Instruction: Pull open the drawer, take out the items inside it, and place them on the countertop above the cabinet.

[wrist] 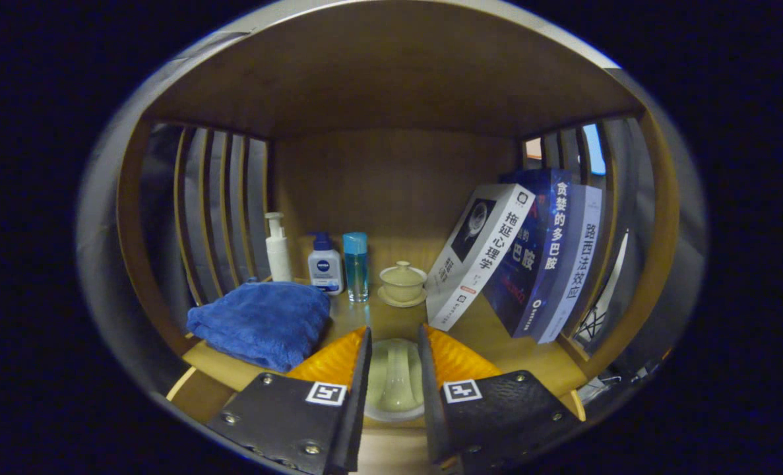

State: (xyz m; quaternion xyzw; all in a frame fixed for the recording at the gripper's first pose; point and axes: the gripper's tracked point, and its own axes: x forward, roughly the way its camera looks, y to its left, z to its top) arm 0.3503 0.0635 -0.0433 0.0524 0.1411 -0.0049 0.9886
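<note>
My gripper (394, 330) is shut on a pale green ceramic piece (394, 379) with a white rim, which sits between the two fingers. It hangs just over the front of the wooden countertop (536, 366). Beyond the fingers stands a matching pale lidded tea bowl (402, 280) on its saucer. I cannot make out the drawer or the cabinet front below.
A folded blue towel (262, 323) lies ahead to the left. Behind it stand a white pump bottle (277, 251), a white bottle with a blue cap (325, 267) and a clear blue bottle (355, 264). Three books (523, 264) lean against the slatted right wall. Slats close the left side.
</note>
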